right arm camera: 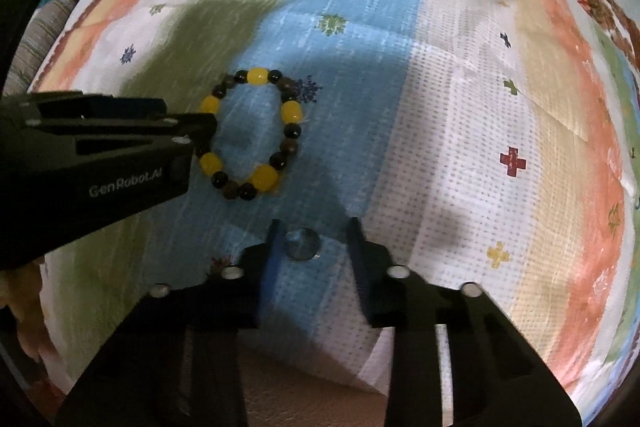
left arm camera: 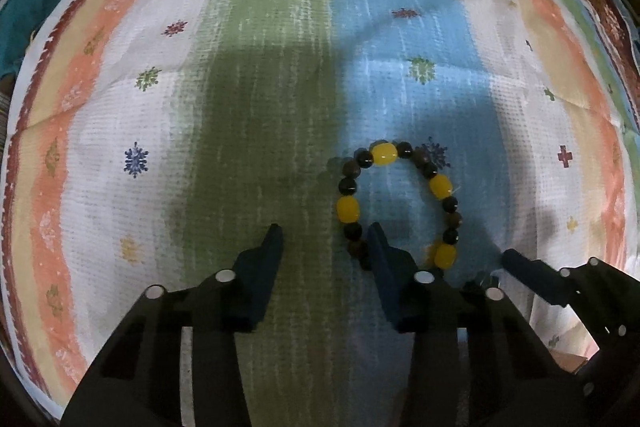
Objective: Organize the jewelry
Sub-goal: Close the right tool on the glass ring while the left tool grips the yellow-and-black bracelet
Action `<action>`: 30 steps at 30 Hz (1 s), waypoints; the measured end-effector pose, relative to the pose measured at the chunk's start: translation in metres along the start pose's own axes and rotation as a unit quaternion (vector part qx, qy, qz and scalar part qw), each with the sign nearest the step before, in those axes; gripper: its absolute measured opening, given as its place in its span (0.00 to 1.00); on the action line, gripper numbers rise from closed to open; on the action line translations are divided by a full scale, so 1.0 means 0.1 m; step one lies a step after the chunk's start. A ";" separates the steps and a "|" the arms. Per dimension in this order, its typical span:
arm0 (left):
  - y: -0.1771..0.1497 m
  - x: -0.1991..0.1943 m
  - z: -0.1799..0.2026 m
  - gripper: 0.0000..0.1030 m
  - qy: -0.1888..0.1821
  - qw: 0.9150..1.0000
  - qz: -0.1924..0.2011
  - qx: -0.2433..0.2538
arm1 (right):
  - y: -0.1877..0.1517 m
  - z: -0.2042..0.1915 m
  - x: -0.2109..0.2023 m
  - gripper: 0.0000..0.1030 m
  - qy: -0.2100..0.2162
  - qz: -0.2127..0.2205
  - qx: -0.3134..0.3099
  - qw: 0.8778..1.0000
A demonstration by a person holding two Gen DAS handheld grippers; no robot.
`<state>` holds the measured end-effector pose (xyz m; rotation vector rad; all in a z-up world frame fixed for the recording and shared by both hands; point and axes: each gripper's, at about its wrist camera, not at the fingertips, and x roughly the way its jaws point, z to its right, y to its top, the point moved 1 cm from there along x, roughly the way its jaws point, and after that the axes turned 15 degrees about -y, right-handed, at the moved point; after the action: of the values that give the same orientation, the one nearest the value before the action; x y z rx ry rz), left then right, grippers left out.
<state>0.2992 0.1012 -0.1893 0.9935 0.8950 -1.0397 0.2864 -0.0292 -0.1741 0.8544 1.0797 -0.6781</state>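
A beaded bracelet is seen lying flat as an oval loop on the blue stripe of a woven, coarse-textured cloth printed with green, blue, white, orange and cream bands and small flower and cross motifs. The bracelet is strung with glossy oblong yellow beads, with round black and brown beads set between them.

In the left wrist view, the left gripper is held spread, its dark blue-faced fingers wide apart. The right finger is placed at the near edge of the bracelet, overlapping the loop there; the left finger is set over the green stripe, apart from the beads. Whether the bracelet is touched cannot be told.

In the right wrist view, the right gripper is also spread, near the bracelet on its near side and apart from it. A small round clear disc, glassy in look, is seen on the cloth between its fingers, close to the left one. The white lettering "GenRobot.AI" is read on the black body of the left gripper, which reaches the left side of the bracelet.
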 end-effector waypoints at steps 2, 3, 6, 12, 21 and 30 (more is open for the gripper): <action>0.00 0.00 -0.01 0.19 -0.018 1.000 -0.002 -0.006 | 0.00 0.03 0.00 0.20 0.004 -0.001 0.005 1.000; 0.00 0.00 -0.01 0.12 -0.024 1.000 -0.002 -0.010 | 0.00 0.04 0.00 0.20 0.006 0.000 0.006 1.000; -0.01 0.01 -0.01 0.09 -0.029 0.999 -0.001 -0.014 | -0.02 0.03 -0.02 0.20 0.010 0.001 0.002 1.000; 0.00 0.01 -0.04 0.09 -0.029 0.999 0.002 -0.015 | -0.05 0.05 -0.03 0.19 0.012 0.003 0.002 1.000; 0.02 -0.12 -0.19 0.09 -0.038 0.998 0.014 -0.041 | -0.02 0.07 -0.05 0.19 0.020 0.007 0.012 1.000; 0.03 -0.29 -0.19 0.09 -0.043 0.998 0.028 -0.041 | -0.01 0.14 -0.14 0.19 0.013 0.019 0.015 1.000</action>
<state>0.2920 0.1274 -0.1679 0.8946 0.8286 -0.9847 0.2873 -0.0408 -0.1579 0.9105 1.0771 -0.6548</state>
